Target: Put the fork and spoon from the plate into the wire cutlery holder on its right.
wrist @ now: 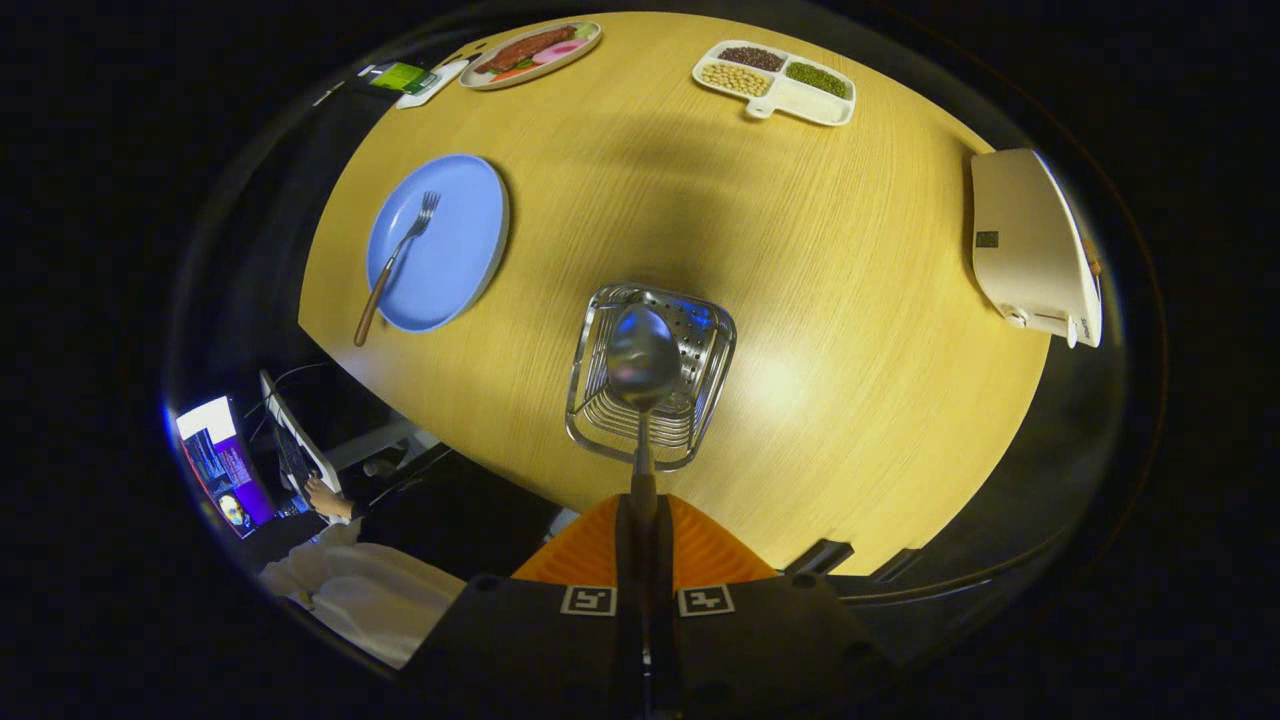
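While the wooden counter point(820, 300) is taking up most of what's ahead, the real action is sitting right past the jaws. Off beyond and to the right a cream-coloured appliance point(1030, 240) is resting near the counter's edge, and beyond and to the left the blue plate point(455, 270) is sitting with the fork point(395, 265) lying across it, its brown handle poking over the rim toward the near side. Way out past everything, a divided tray of beans point(775, 82) and a dish of food point(530, 52) are parked at the far edge.

Closer in, the wire cutlery holder point(652, 375) is standing just ahead of the jaws, and the gripper point(643, 520) is clamping the spoon point(642, 360) by its handle, both fingers squeezed on it, bowl pointing forward and hanging right over the holder's opening. A person's hand point(328, 497) is resting at a desk down off the left.

So I'd say the spoon drop is the step going on. To do it cleanly I'd be keeping the bowl centred over the basket, tipping the spoon so it's heading in rather than catching the wire rim, lowering until it's well inside, and only then letting go. Fork's next, not touched yet.
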Action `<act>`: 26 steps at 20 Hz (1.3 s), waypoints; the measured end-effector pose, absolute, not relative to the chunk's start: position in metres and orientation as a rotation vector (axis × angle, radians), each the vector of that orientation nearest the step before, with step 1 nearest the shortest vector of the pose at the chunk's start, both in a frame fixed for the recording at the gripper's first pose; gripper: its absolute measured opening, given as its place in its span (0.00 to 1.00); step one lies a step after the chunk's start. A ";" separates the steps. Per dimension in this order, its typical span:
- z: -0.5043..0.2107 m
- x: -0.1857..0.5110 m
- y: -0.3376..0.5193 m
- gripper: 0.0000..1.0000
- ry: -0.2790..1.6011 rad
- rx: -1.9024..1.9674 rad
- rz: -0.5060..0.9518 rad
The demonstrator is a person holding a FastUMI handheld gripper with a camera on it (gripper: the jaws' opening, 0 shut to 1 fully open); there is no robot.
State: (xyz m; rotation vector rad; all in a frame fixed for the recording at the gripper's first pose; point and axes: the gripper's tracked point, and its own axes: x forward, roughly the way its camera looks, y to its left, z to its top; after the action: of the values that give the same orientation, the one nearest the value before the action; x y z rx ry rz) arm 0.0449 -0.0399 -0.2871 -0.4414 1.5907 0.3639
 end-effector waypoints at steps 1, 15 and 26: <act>-0.291 0.048 -0.039 0.08 1.602 -0.445 0.356; -0.271 0.063 -0.005 0.85 1.482 -0.292 0.403; -0.209 0.063 0.083 0.99 1.041 -0.045 0.522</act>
State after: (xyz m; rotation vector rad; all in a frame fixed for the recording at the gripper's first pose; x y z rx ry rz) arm 0.0625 0.0833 -0.2095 -0.0445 1.0412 0.5223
